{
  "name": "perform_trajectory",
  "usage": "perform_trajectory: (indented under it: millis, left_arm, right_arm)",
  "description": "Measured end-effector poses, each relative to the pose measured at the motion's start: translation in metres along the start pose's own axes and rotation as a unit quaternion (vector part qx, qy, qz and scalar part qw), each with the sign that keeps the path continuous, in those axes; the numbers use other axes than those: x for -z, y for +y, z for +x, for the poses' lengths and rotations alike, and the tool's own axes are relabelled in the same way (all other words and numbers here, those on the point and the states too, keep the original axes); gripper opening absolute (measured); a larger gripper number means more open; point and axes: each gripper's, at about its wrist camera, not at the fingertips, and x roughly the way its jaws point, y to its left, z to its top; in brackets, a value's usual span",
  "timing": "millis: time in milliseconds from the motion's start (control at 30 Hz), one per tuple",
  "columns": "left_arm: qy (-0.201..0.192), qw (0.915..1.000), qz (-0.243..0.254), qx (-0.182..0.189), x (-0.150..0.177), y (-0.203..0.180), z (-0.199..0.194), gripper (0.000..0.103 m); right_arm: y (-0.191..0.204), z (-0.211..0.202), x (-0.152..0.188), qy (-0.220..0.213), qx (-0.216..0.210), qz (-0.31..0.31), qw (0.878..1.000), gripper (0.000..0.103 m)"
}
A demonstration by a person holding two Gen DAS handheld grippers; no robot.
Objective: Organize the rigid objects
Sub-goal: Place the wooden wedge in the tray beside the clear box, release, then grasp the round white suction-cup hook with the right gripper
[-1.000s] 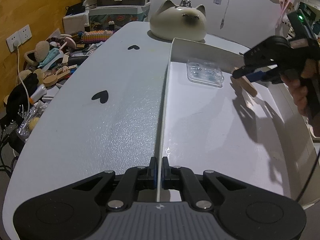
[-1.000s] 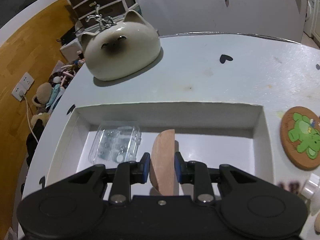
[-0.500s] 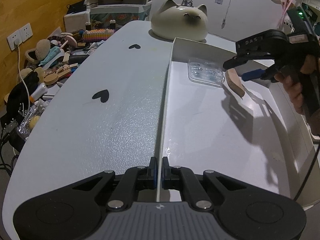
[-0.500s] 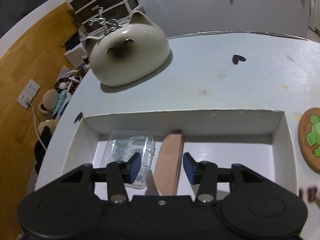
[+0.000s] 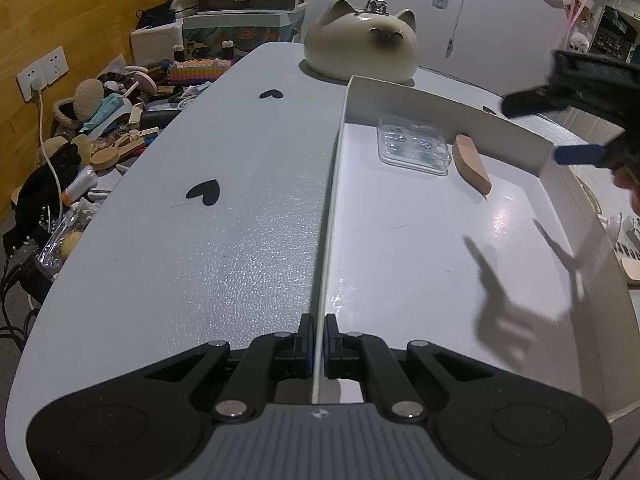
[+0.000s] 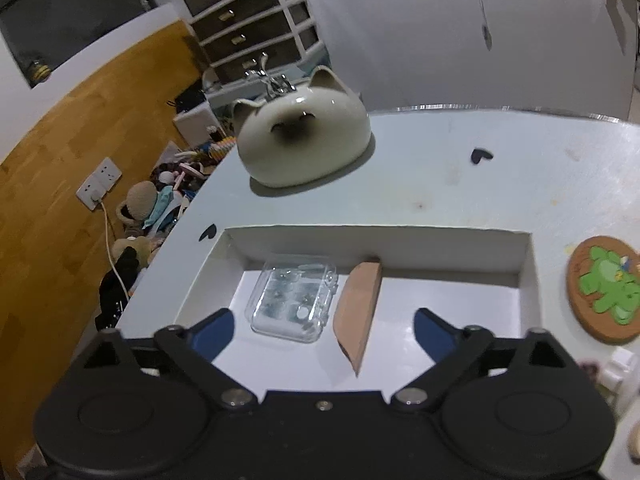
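Observation:
A white shallow box (image 5: 516, 130) (image 6: 400, 244) sits on the pale table. My left gripper (image 5: 316, 344) is shut on the box's near side wall. Inside, at the far end, a tan wooden wedge (image 5: 472, 166) (image 6: 358, 308) stands on its edge beside a clear plastic case (image 5: 412, 148) (image 6: 294, 300). My right gripper (image 6: 324, 328) is open and empty, raised above the box behind the wedge; it also shows in the left wrist view (image 5: 560, 128) at the upper right.
A cream cat-shaped ceramic (image 5: 360, 46) (image 6: 304, 136) stands on the table beyond the box. A round coaster with a green frog (image 6: 606, 288) lies right of the box. Clutter of toys and cables (image 5: 80, 148) lies off the table's left edge.
My right gripper opened and let go of the wooden wedge, which now rests in the box beside the clear case. The gripper then drew back and up. My left gripper stayed put.

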Motion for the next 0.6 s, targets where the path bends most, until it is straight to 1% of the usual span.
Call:
perform_trajectory:
  millis: [167, 333, 533, 600]
  left_arm:
    - [-0.003, 1.0000, -0.003, -0.001, 0.001, 0.000, -0.001, 0.004]
    - [-0.004, 1.0000, -0.004, -0.001, 0.002, 0.000, -0.001, 0.004]
    - [-0.003, 1.0000, -0.004, -0.001, 0.002, -0.001, -0.001, 0.004]
    - [-0.003, 1.0000, -0.004, -0.001, 0.002, -0.001, 0.000, 0.004]
  right_arm:
    - [-0.004, -0.022, 0.012, -0.010, 0.006, -0.016, 1.000, 0.102]
    - [-0.017, -0.043, 0.022, -0.022, 0.014, -0.007, 1.000, 0.102]
    - [-0.048, -0.070, 0.033, -0.048, 0.054, 0.023, 0.997, 0.101]
    - [-0.061, -0.077, 0.036, -0.055, 0.070, 0.041, 0.995, 0.099]
